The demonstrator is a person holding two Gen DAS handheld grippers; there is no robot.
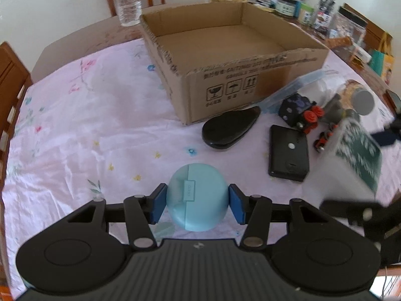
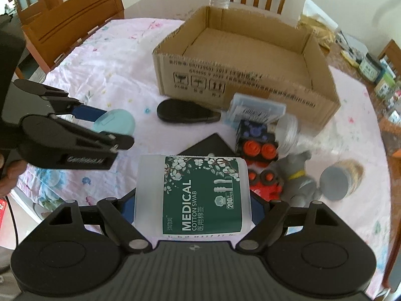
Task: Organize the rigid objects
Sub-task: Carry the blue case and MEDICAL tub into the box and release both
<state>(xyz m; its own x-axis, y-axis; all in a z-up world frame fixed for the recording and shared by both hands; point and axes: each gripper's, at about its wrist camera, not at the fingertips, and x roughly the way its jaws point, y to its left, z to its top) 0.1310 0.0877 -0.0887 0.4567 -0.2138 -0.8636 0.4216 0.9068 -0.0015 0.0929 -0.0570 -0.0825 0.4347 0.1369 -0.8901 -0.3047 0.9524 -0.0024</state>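
While the empty cardboard box (image 2: 250,47) waits on the desk, my right tool (image 2: 193,208) clamps the light, stiff, slippery cotton swab tub (image 2: 193,195) by its sides; my left tool (image 1: 198,205) pinches the smooth earbud case (image 1: 198,197) across its middle.

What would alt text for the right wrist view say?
The right gripper clamps a cotton swab box above a floral tablecloth. Ahead stands an empty cardboard box with toys in front; at left, the left gripper holds a round pale-blue case.
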